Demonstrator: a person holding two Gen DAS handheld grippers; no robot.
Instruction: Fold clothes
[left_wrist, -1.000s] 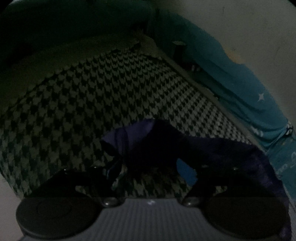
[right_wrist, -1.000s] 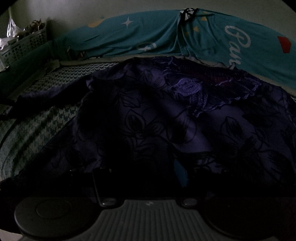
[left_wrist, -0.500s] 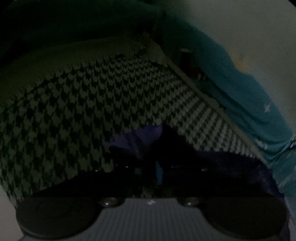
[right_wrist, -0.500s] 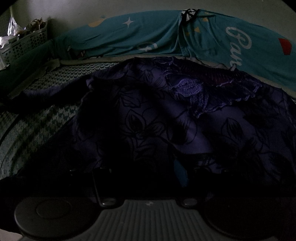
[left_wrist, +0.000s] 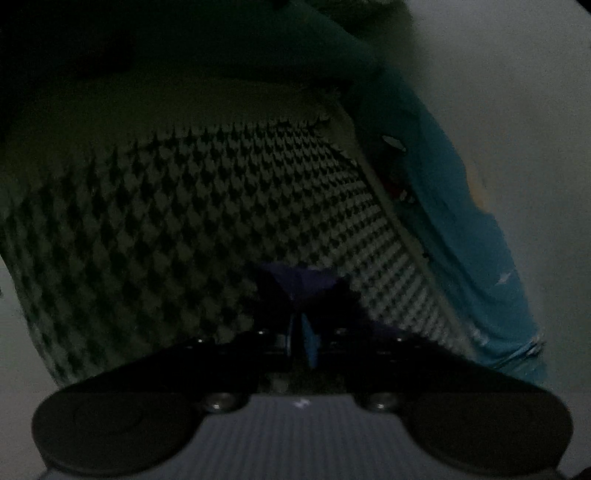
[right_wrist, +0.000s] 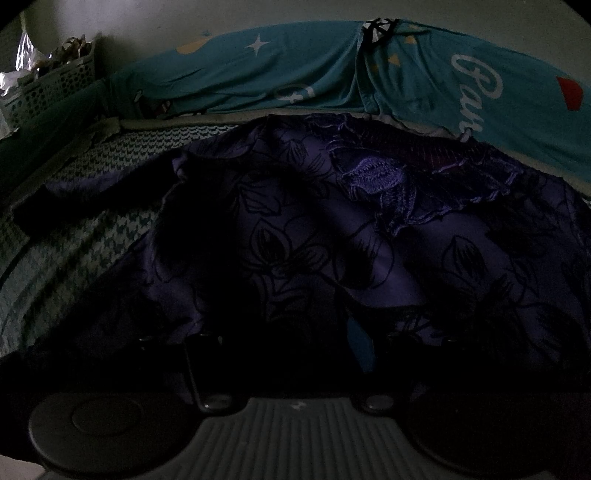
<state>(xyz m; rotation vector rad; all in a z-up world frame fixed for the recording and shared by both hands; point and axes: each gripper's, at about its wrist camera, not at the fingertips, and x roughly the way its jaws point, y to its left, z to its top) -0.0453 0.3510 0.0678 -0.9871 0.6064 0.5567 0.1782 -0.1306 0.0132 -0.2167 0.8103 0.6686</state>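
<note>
A dark purple garment (right_wrist: 332, 240) with a black flower print and an embroidered patch lies spread on the houndstooth bed cover (right_wrist: 110, 236). In the right wrist view my right gripper (right_wrist: 277, 332) rests low over it. Its fingers stand apart, the blue pad (right_wrist: 360, 343) shows, and dark cloth lies between and under them. In the left wrist view my left gripper (left_wrist: 297, 314) is shut on a bunched end of the purple garment (left_wrist: 303, 277), which sticks out past the fingertips above the cover (left_wrist: 184, 221). The picture is very dark.
A teal printed sheet (right_wrist: 295, 74) runs along the wall behind the bed; it shows in the left wrist view as the teal sheet (left_wrist: 461, 221) on the right. A perforated basket (right_wrist: 48, 85) with clutter stands at the far left corner. Pale wall lies beyond.
The left gripper's jaws have come together on the purple cloth's end, and it has shifted and rolled with the cloth in its grip. The right gripper's view is the same.
</note>
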